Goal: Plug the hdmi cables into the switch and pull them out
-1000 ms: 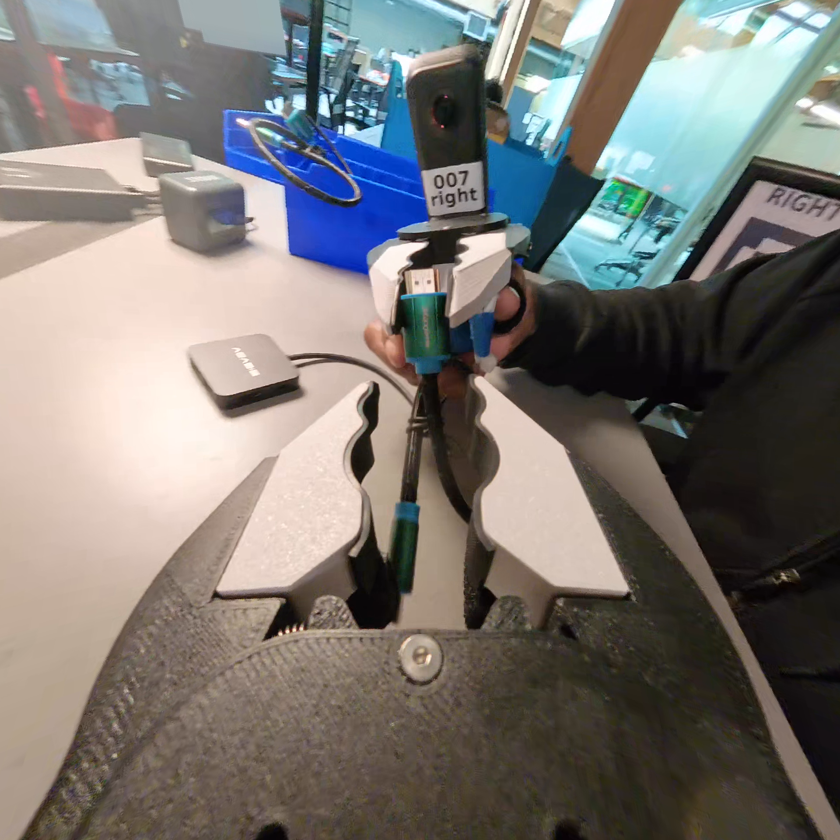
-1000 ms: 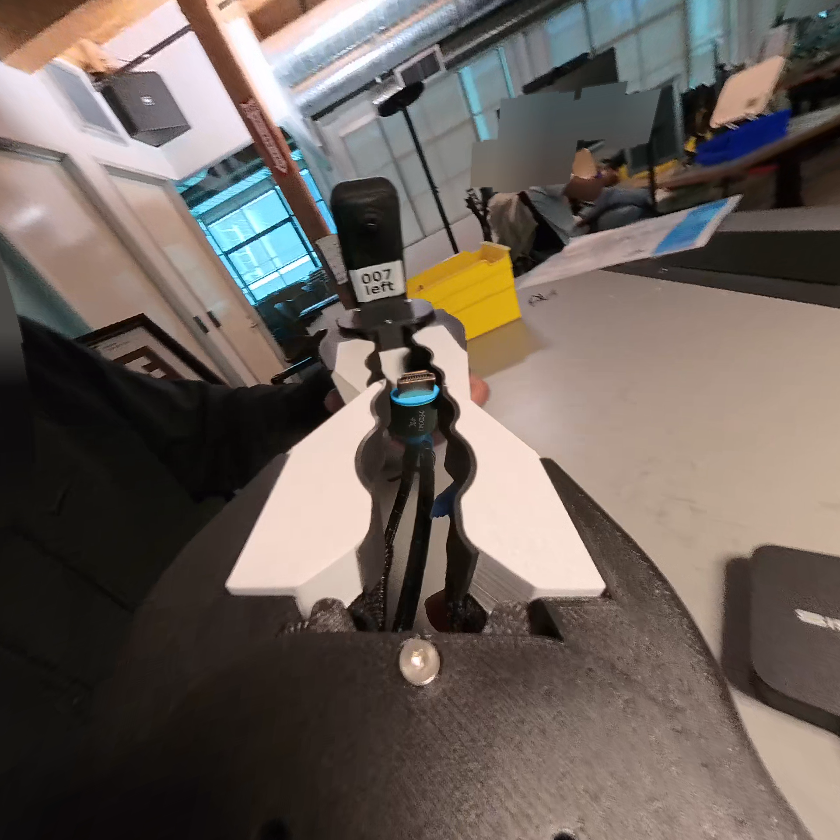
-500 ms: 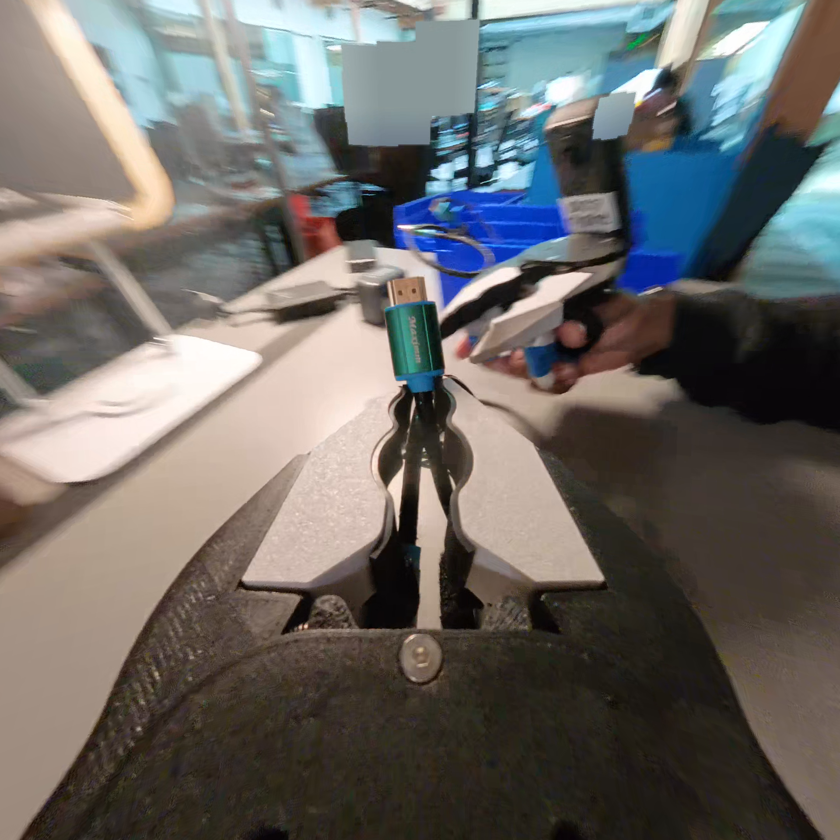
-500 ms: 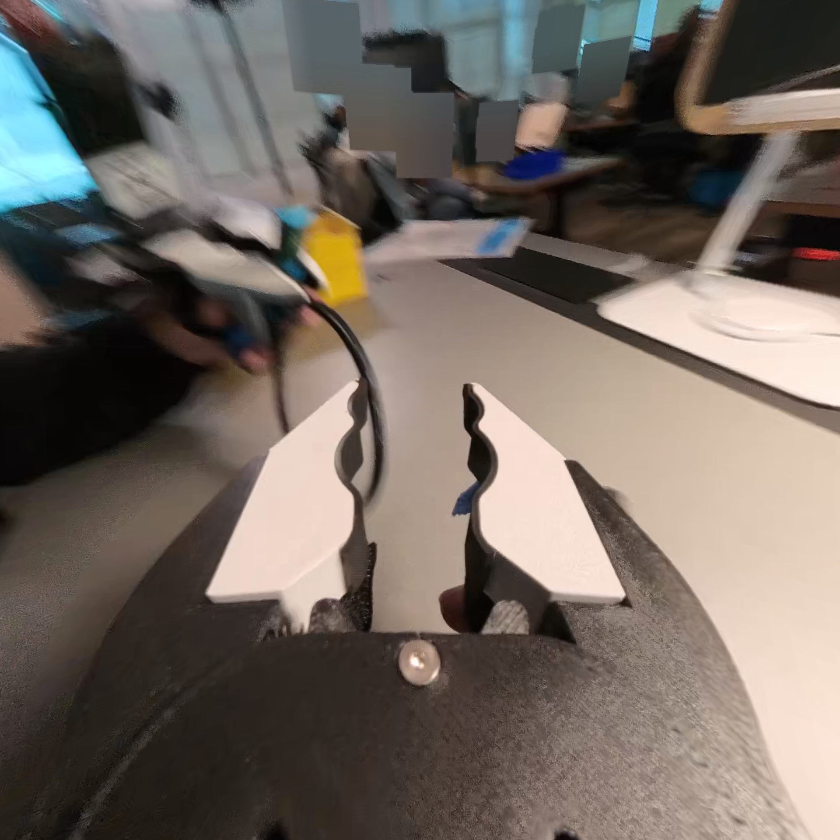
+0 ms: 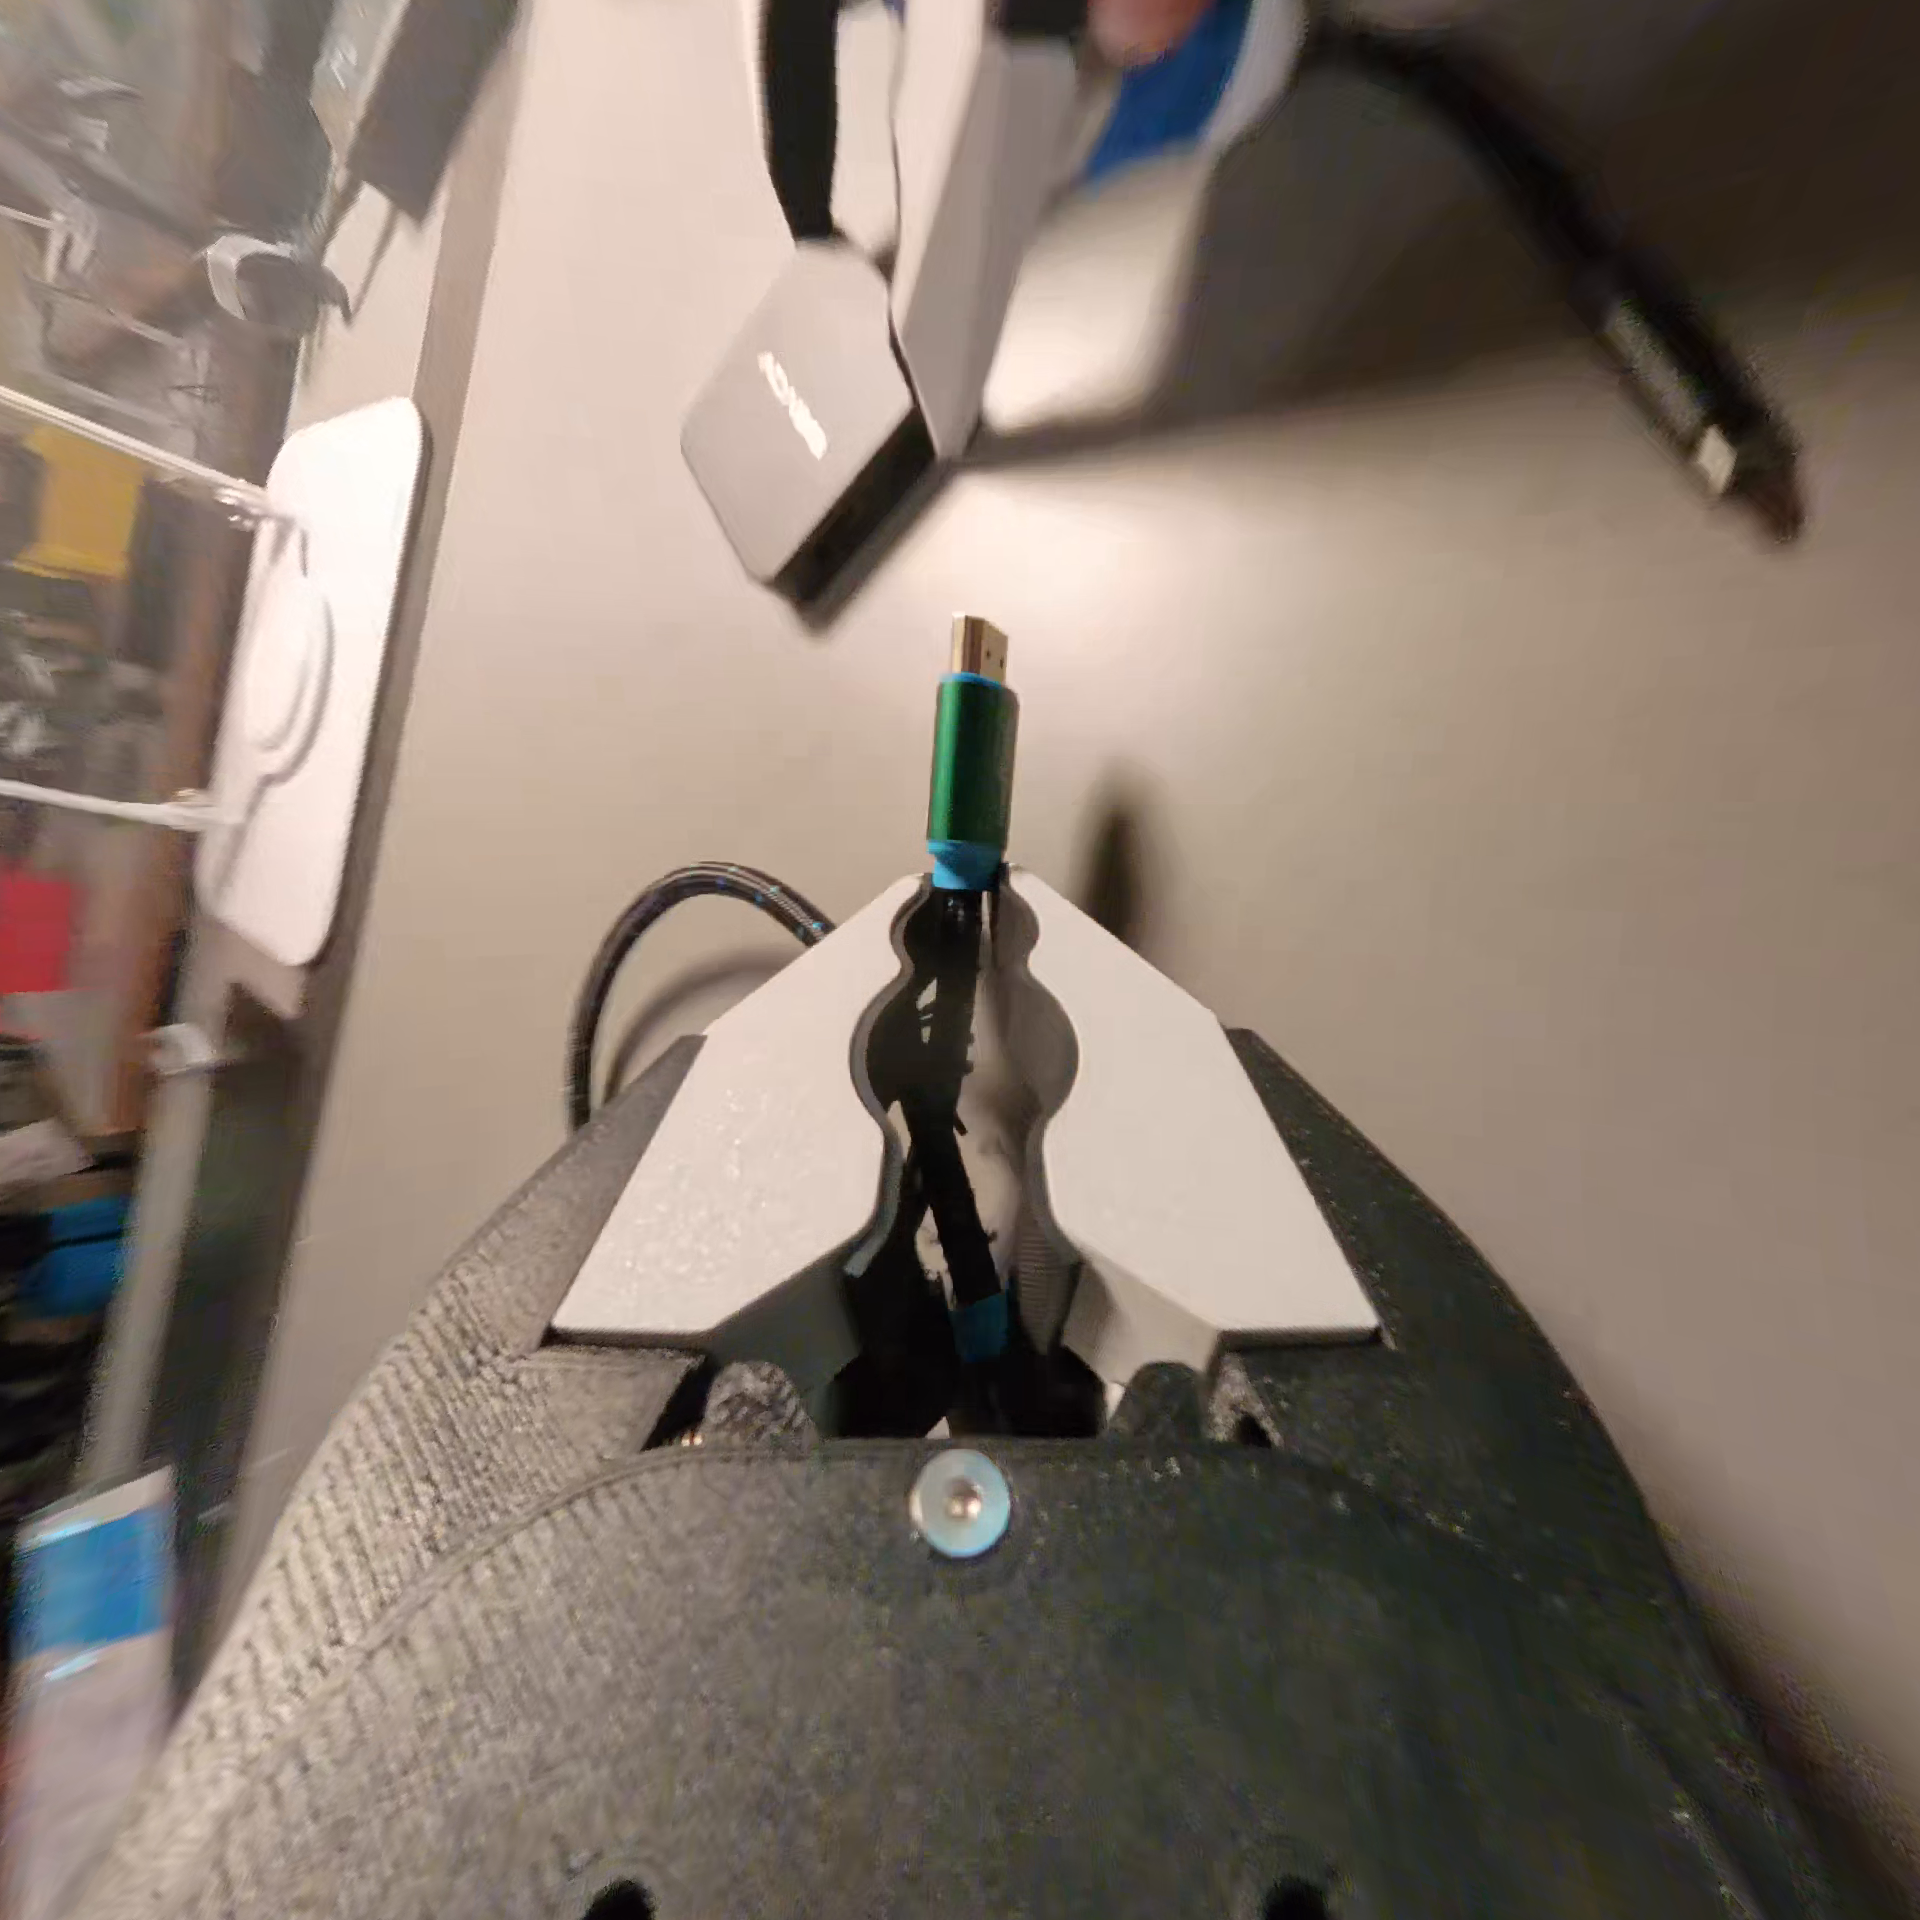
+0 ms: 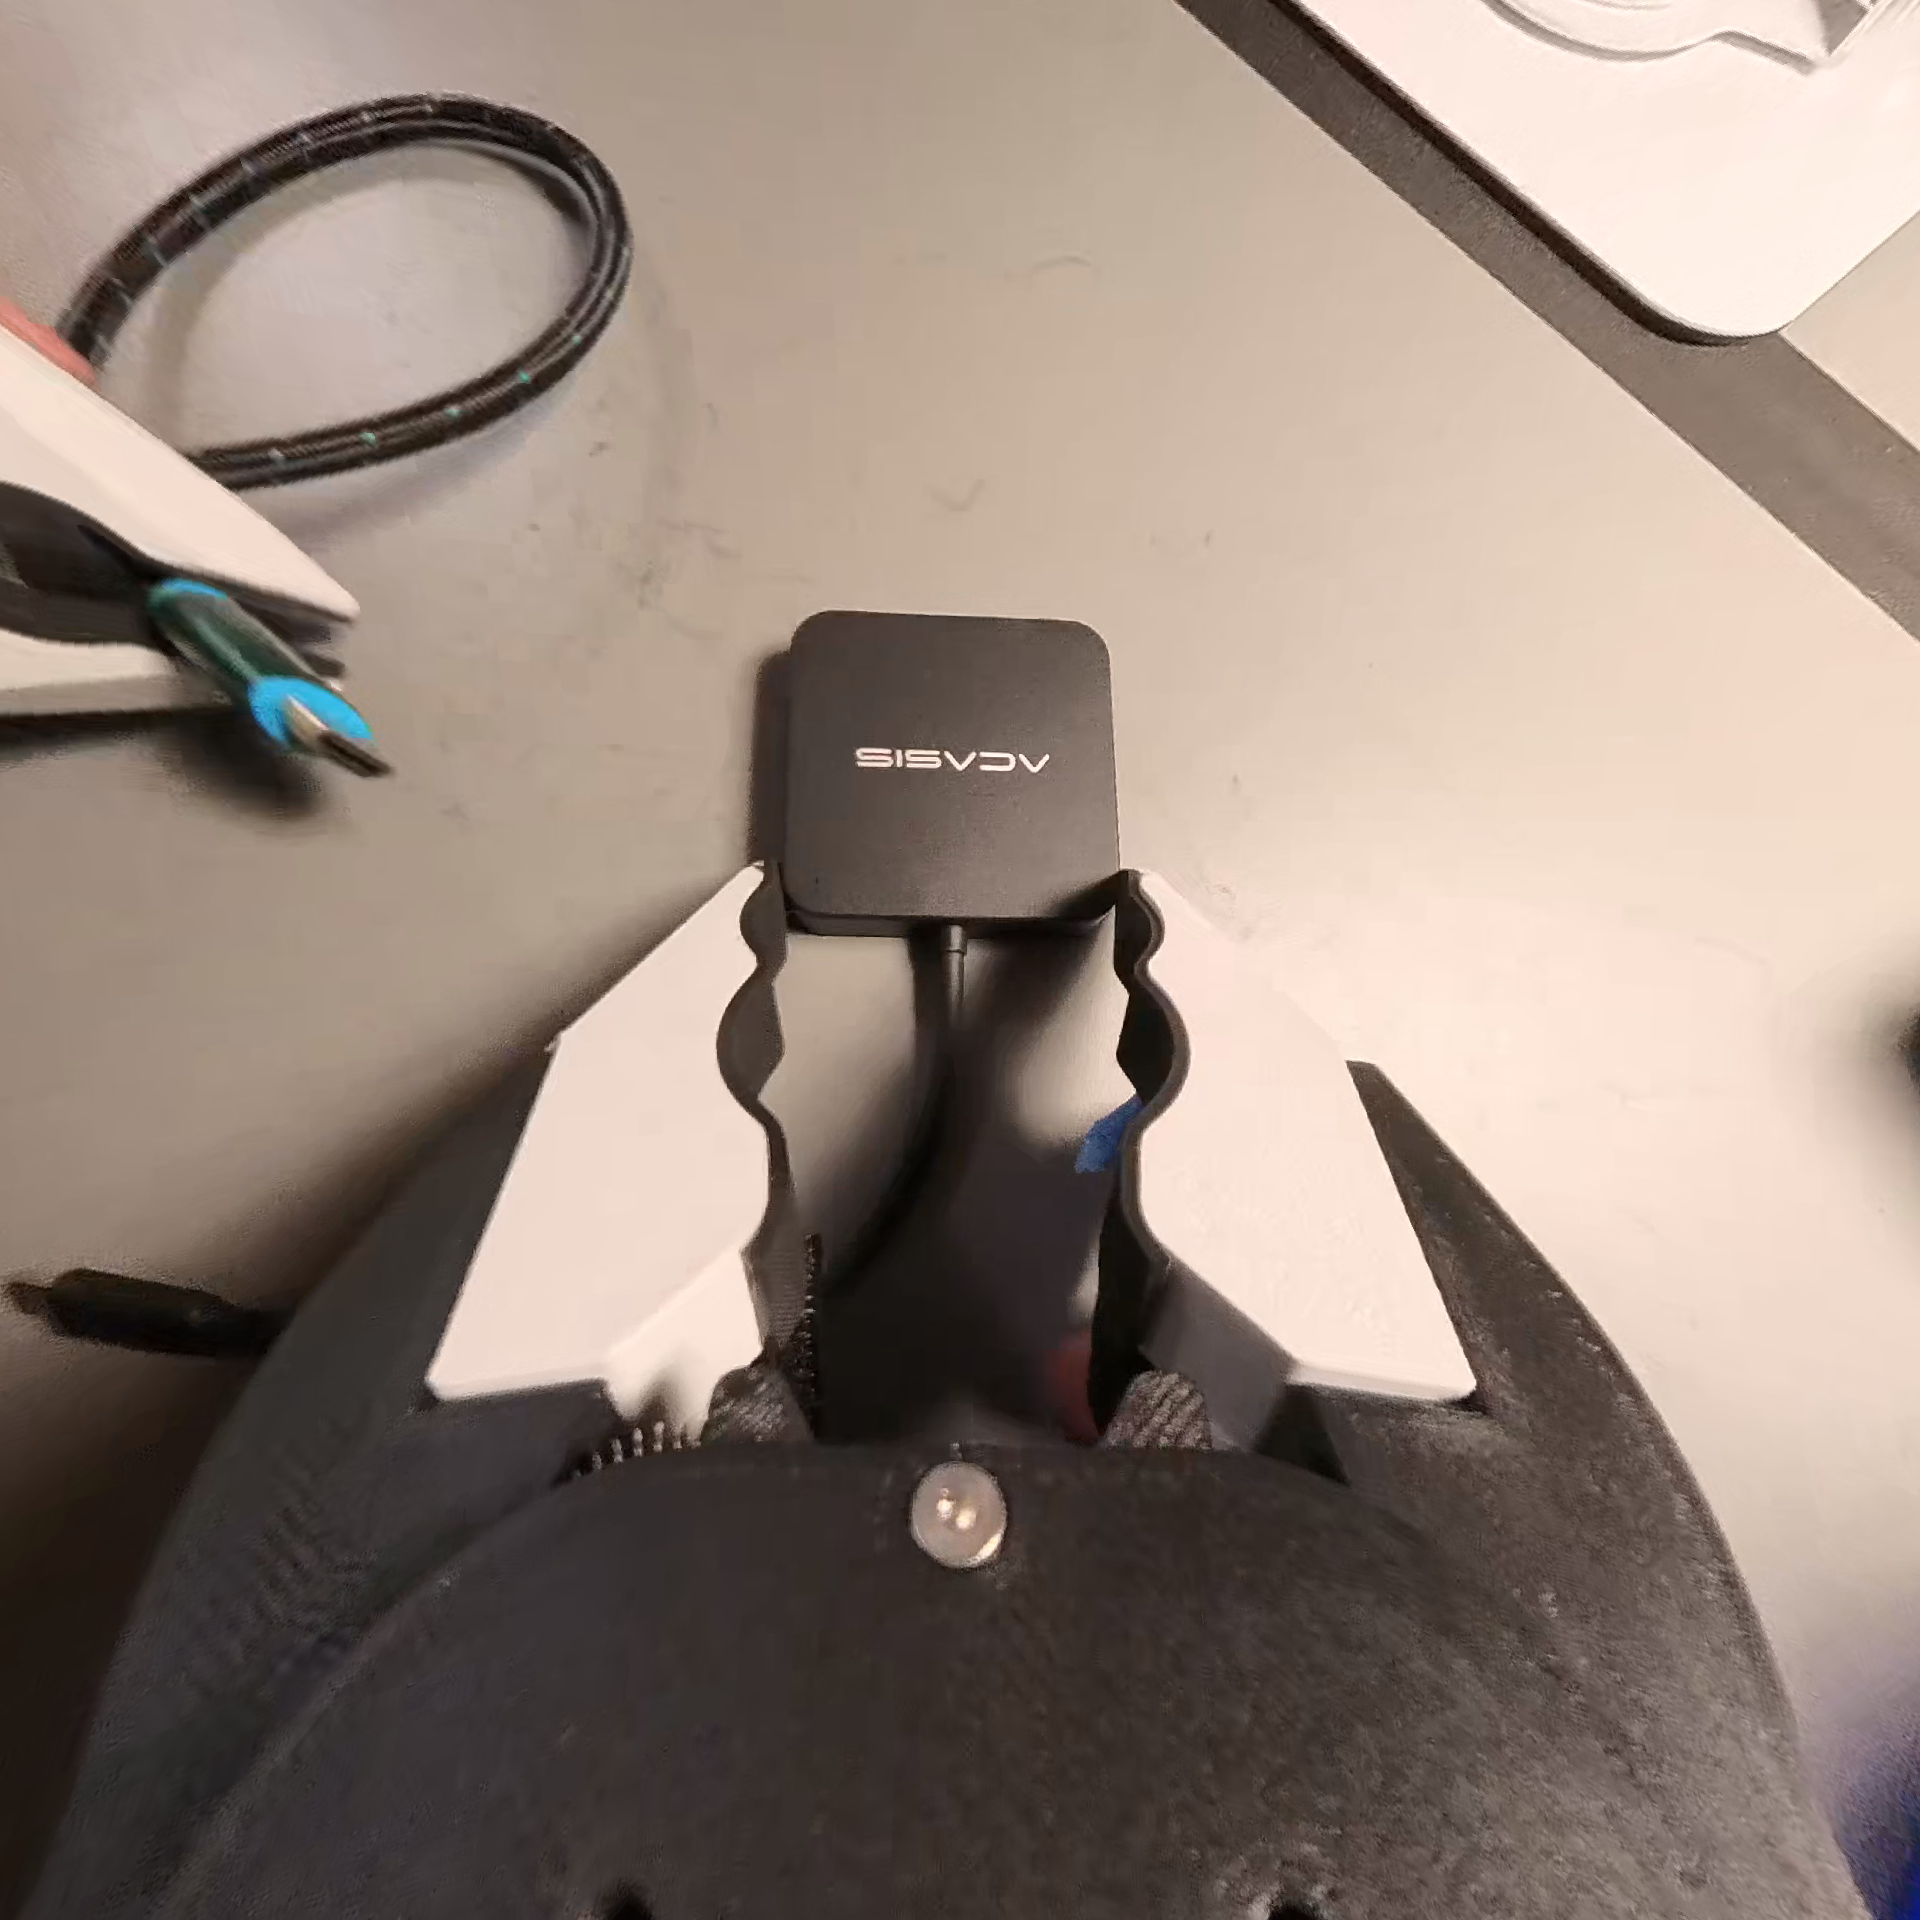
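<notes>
My left gripper [image 5: 961, 883] is shut on the blue collar and cable just behind a green HDMI plug [image 5: 971, 769]. The plug's metal tip points at the black switch [image 5: 800, 426], a short gap away. In the right wrist view my right gripper [image 6: 951, 888] straddles the near end of the switch [image 6: 951, 769], its fingertips [image 6: 764, 888] against the two near corners. The switch's own lead [image 6: 940, 997] runs back between the jaws. The left gripper [image 6: 260, 665] with the green plug [image 6: 234, 649] shows at the left, apart from the switch.
A loop of braided black cable [image 6: 416, 260] lies on the grey table [image 6: 1351, 675] at the far left. A white stand base [image 6: 1662, 156] sits at the back right. Another black plug [image 5: 1683, 416] lies beyond the switch. The table edge [image 5: 395, 644] runs along the left.
Both grippers have tipped down from mid-air to the table. My right gripper, open and empty before, now clamps the switch's near end. My left gripper keeps the green plug, now aimed at the switch.
</notes>
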Action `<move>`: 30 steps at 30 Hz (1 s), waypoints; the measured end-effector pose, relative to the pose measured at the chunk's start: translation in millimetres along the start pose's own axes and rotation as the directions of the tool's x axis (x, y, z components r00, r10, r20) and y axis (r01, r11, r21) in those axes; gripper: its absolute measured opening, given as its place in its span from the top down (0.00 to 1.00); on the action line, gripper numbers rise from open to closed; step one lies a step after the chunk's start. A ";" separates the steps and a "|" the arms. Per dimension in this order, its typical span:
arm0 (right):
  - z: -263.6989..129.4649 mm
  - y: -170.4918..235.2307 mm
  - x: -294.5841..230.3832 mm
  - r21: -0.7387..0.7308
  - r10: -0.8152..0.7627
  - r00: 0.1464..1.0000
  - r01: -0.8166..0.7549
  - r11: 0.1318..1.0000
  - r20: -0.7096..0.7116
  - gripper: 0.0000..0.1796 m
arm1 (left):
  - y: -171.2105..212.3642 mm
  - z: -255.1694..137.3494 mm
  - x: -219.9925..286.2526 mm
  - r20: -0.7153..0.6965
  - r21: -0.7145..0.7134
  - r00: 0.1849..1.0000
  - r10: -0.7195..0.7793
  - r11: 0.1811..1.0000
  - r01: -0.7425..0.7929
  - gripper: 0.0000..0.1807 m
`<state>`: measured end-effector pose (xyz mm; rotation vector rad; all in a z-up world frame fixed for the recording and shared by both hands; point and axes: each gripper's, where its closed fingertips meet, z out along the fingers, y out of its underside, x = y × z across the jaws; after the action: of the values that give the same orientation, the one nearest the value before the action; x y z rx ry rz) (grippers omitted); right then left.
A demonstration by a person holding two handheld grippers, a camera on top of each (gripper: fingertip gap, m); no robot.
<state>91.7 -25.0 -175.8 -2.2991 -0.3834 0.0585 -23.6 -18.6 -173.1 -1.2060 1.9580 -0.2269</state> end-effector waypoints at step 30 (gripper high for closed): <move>-55.3 -83.1 -51.1 0.586 -0.249 0.968 0.227 0.778 -0.044 0.63 | -63.3 -56.6 0.8 -0.829 -0.103 0.137 -0.543 0.389 0.915 0.96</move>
<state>30.6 -25.5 -81.8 -1.6198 -0.5829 0.0792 -21.8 -66.6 -103.1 -1.8811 1.4402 -1.9808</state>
